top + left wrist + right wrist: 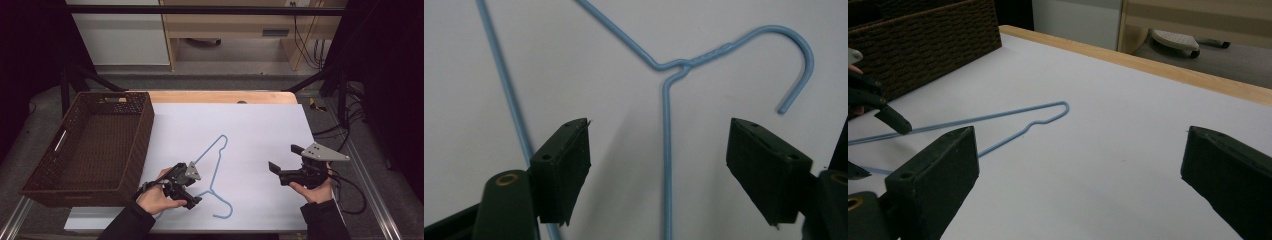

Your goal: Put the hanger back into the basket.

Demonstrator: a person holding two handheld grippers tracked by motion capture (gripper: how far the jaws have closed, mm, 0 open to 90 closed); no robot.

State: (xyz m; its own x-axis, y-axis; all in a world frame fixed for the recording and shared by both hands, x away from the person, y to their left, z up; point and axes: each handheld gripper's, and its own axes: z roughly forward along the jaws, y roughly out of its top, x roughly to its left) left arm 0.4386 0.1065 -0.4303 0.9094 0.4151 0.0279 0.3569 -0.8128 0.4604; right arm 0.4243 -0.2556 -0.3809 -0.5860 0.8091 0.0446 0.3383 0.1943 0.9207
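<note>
Open left gripper (659,165) over hanger (667,150)

A dark brown woven basket (142,135) with cut-out handles sits at the left of a wooden table (220,96), its right wall touching the edge of a white sheet (260,125) that covers most of the tabletop. Beyond the table stand a white cabinet (120,40) and a pale wooden desk (225,25), with black cables (307,45) hanging at the right.
</note>
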